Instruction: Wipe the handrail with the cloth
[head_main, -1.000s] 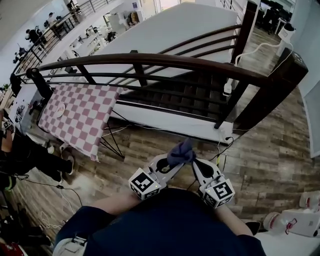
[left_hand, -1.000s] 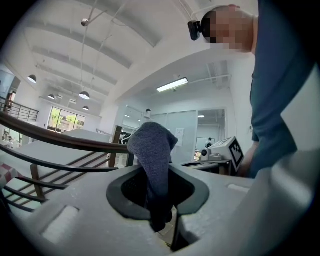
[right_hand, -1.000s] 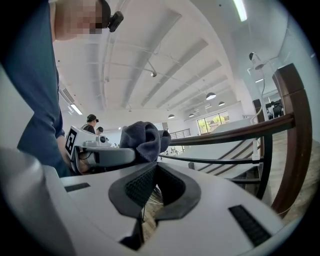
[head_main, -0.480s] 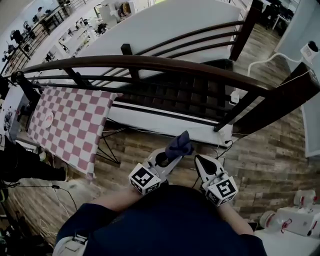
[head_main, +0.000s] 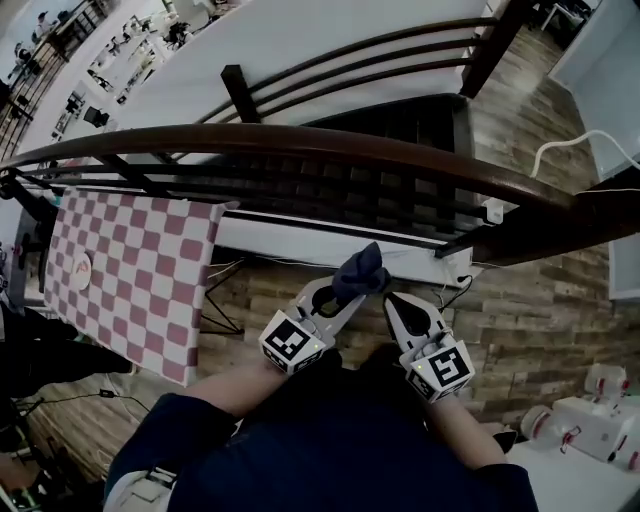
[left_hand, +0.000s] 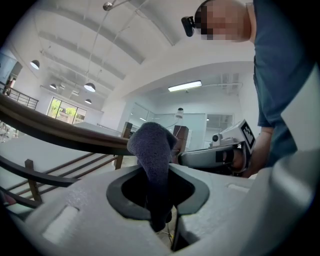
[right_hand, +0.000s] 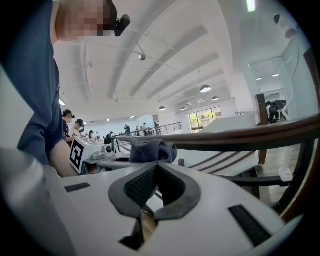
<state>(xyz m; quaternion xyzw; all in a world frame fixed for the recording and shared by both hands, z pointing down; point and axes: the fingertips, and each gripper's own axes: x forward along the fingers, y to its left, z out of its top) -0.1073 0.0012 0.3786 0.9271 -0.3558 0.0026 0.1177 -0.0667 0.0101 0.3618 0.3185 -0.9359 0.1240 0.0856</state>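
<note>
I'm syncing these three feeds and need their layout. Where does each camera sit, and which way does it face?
Head view: on the person's head, facing steeply down at the handrail; shows both forearms, left gripper, right gripper.
Left gripper view: on the left gripper, looking along jaws shut on the cloth; torso at right.
Right gripper view: on the right gripper, looking along its shut, empty jaws; sleeve at left.
Shared: both gripper views show handrail and cloth.
</note>
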